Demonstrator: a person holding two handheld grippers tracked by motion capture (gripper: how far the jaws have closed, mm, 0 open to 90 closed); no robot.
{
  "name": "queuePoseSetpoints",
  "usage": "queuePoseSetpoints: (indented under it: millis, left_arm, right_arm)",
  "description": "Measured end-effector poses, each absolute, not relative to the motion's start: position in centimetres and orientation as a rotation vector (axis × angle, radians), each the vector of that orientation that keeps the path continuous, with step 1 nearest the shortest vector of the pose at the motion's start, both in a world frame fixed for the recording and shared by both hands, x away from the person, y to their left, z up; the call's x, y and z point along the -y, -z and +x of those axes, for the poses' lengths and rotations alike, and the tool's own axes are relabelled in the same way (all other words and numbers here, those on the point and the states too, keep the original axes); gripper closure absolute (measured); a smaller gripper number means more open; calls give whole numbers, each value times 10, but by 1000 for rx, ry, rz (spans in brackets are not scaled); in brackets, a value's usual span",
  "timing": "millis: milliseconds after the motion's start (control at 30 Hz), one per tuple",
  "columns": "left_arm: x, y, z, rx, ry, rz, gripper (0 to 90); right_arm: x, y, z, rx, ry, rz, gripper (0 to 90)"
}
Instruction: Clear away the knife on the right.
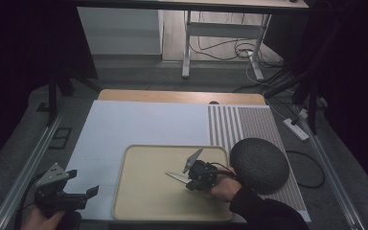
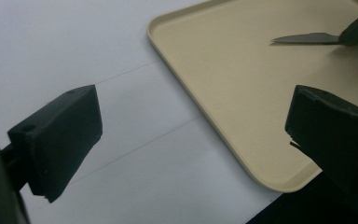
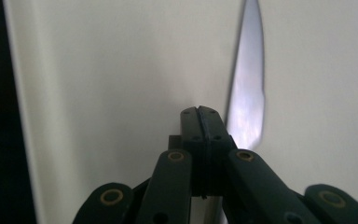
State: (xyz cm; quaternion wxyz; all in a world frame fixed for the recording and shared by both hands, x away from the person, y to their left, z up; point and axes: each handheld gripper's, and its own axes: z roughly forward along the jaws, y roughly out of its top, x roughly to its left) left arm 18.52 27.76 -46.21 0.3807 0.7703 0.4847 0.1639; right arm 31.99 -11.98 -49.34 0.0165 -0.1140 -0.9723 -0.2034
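Knife sticks out blade-first just beyond the right gripper, whose jaws look pressed together on its hidden handle low over the beige tray, likely to lay it down, while the left gripper waits spread beside the tray.

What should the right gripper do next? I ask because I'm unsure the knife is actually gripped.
Probably open the right gripper and re-seat it on the knife. In the right gripper view its jaws meet flat with nothing between them, while the blade lies beside them over the tray. The left gripper waits open off the tray's left edge.
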Motion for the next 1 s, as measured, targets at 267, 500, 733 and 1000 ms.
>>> queuePoseSetpoints:
  millis: [267,500,733,1000]
  left_arm:
    - [-278,462,185,-1232,-421,1968,38]
    - [-277,462,185,-1230,-425,1973,38]
    - [-277,462,185,-1231,-426,1973,40]
    - [-277,462,185,-1231,-427,1974,40]
  right_arm:
    - [112,504,335,3051,596,-428,900]
    - [146,501,354,3048,570,-631,900]
    - [173,498,364,3031,548,-745,900]
    - [186,497,363,3000,535,-794,900]
